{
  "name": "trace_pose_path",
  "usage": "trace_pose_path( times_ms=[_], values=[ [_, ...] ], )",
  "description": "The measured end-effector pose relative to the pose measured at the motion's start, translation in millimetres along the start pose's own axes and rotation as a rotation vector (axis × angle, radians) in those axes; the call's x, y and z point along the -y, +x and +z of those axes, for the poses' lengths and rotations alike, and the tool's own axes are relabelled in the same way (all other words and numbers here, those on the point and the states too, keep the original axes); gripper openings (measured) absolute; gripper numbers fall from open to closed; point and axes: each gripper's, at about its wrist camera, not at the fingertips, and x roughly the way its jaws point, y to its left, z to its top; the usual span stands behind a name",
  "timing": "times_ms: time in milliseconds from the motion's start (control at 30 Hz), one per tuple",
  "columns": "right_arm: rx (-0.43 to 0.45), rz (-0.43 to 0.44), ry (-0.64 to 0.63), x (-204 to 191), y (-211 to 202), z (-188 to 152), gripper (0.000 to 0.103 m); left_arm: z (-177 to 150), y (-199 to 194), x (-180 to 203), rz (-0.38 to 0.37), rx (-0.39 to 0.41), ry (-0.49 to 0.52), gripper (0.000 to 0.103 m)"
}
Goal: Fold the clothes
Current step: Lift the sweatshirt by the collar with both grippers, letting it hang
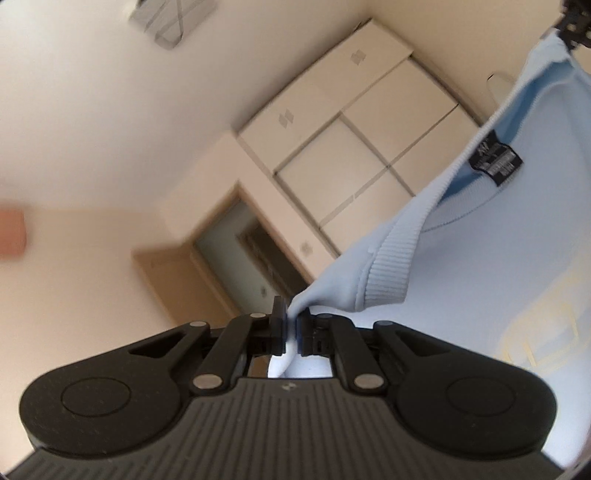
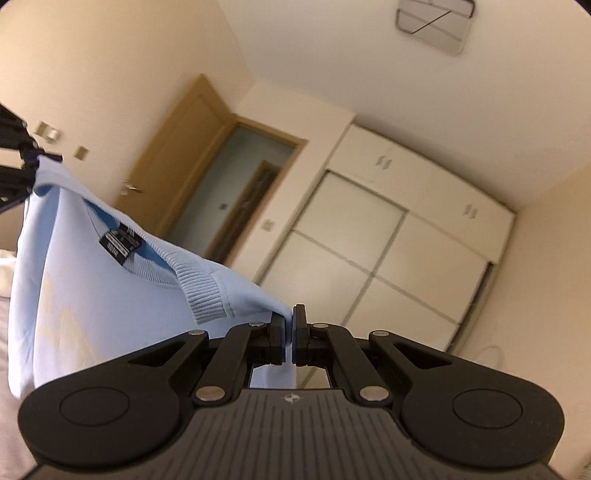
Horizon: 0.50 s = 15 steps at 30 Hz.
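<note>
While both grippers point out across the room toward the white wardrobe (image 1: 347,147) and the open wooden door (image 2: 184,147), a pale blue sweatshirt (image 1: 480,258) hangs stretched between them. The left gripper (image 1: 291,330) has its jaws nearly together, pinching a bunched fold of the sweatshirt's shoulder; a tongue of the cloth passes down between the blue pads (image 1: 284,328) and shows white below them. From that pinch the fabric rises up and to the right in the left wrist view, with the ribbed collar (image 1: 391,266) just beside the jaws and the black neck label (image 1: 496,158) farther along. At the top right corner of that view the other gripper grips the far shoulder.

The right gripper (image 2: 289,334) is fully closed on the opposite shoulder, a thin edge of blue cloth caught between its pads. In the right wrist view the sweatshirt (image 2: 92,314) runs away to the left and upward, its ribbed collar (image 2: 201,291) close to the jaws, its neck label (image 2: 121,243) beyond, and the left gripper (image 2: 22,162) holding the far corner at the frame's left edge. The body of the garment drops below the line between the two tools, a faint yellow print (image 1: 546,332) showing on its front. A ceiling lamp (image 2: 436,22) is overhead.
</note>
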Motion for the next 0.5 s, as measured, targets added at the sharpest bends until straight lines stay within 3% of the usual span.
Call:
trace_pose_path(
  times_ms=[100,200,267,400,500],
  values=[
    [-0.020,0.044,0.003,-10,-8,10,0.000,-1,-13,-14,-0.001,-0.041,-0.005,0.006],
    [-0.037,0.047,0.032,-1,-11,20,0.000,8,-22,-21,-0.003,-0.010,0.037,0.006],
    [-0.055,0.024,0.037,6,12,26,0.000,16,-11,-25,-0.013,0.016,0.053,0.008],
    [-0.109,-0.025,0.040,17,64,33,0.000,19,62,-5,-0.094,-0.001,0.040,0.010],
    [-0.270,-0.018,0.032,8,149,6,0.000,2,146,37,-0.202,-0.086,0.041,0.012]
  ],
)
